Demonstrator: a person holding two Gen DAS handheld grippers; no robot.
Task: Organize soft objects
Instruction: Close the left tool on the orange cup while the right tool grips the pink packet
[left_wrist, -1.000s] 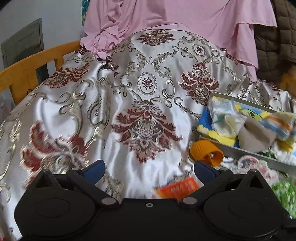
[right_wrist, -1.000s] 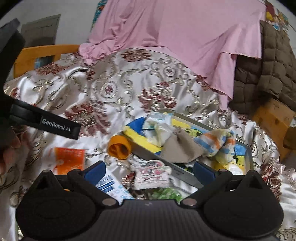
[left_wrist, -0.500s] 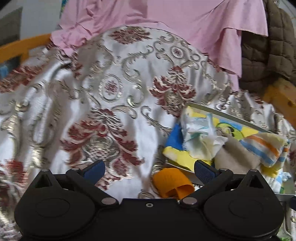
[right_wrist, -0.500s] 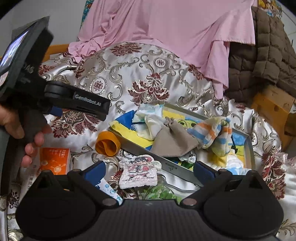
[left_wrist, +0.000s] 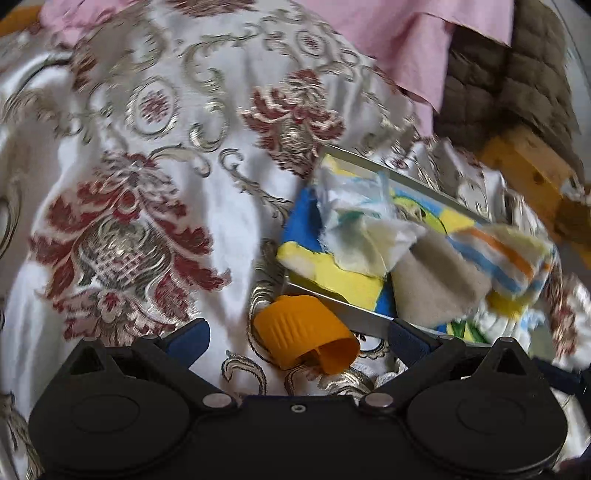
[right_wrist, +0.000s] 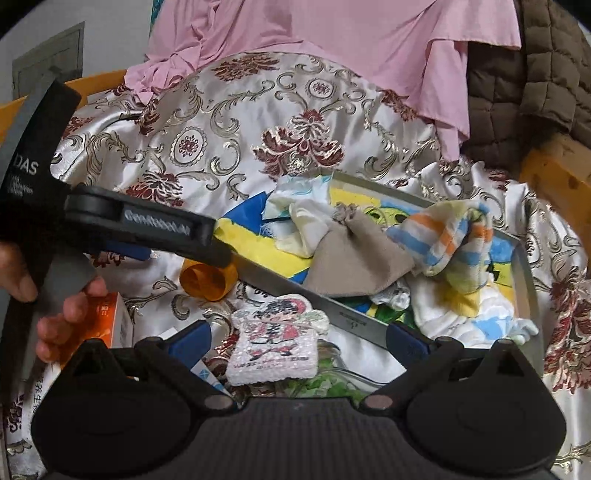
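Soft cloths piled in the tray, one sponge cloth still outside

Sponge cloth (right_wrist: 275, 339) with a cartoon print lies nearest, just in front of the right gripper (right_wrist: 299, 341), whose jaws stand wide and empty around it. Beside it sits an orange cap (right_wrist: 208, 280), framed by the left gripper (left_wrist: 297, 338), also wide and empty. Beyond, the metal tray (right_wrist: 295, 291) holds a beige pouch (right_wrist: 351, 258), a striped towel (right_wrist: 447, 236) and white cloths (right_wrist: 299, 218). Judging by this, sorting is well along; the next move likely calls for lowering onto the printed cloth and pinching it for the tray.
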